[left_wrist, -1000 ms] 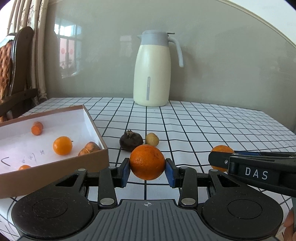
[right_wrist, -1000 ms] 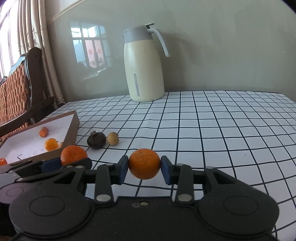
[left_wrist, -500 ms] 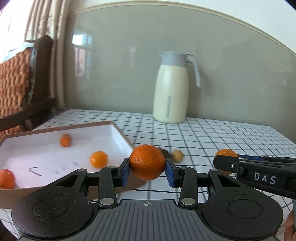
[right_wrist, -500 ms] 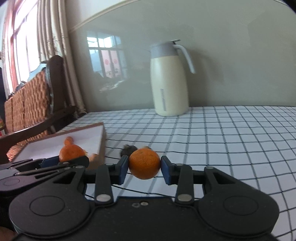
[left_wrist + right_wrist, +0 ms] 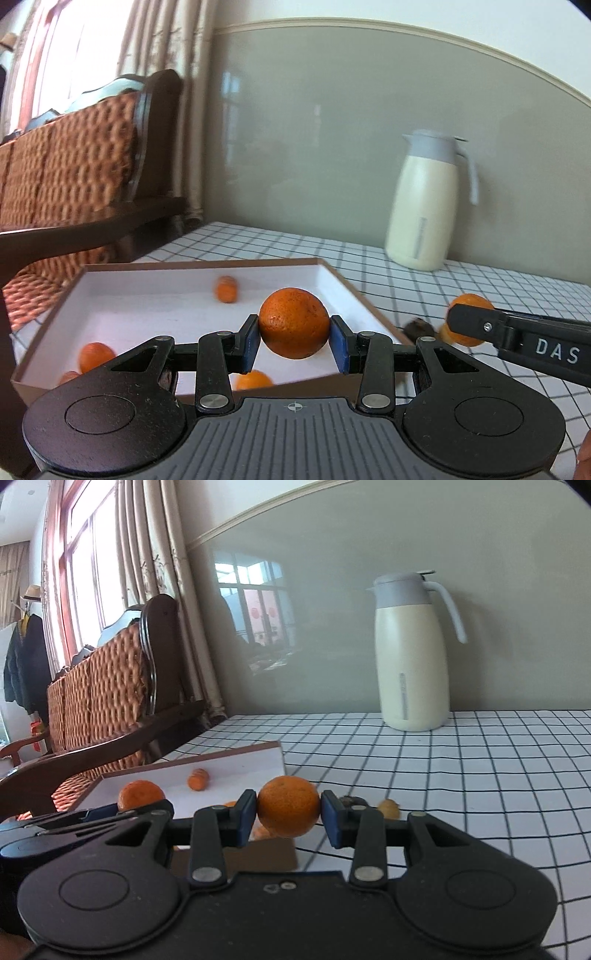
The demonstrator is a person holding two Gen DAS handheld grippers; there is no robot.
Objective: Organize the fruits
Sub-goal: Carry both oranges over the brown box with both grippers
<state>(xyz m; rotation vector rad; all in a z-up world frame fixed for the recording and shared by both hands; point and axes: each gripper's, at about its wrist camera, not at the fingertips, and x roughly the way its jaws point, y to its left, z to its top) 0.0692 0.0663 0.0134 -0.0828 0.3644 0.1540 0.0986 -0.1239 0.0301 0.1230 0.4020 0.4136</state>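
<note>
The left claw (image 5: 293, 345) pinches a round, dimpled orange (image 5: 293, 322) over the white-lined brown cardboard box (image 5: 354, 291) on the checked counter (image 5: 461, 775). The right claw (image 5: 288, 818) pinches a smoother round orange (image 5: 288, 805) right of it, its arm lettered "DAS".

My left jaws held an orange (image 5: 293, 322) above the near right part of the cardboard box (image 5: 354, 291), which lay on the surface (image 5: 480, 775) at its left edge. Inside the box lay several small fruits (image 5: 226, 288), well apart. My right jaws held a second orange (image 5: 288, 805) just right of the box. A thermos jug (image 5: 412, 653) stood at the back by the wall. A chair (image 5: 110, 686) stood left of the surface.
</note>
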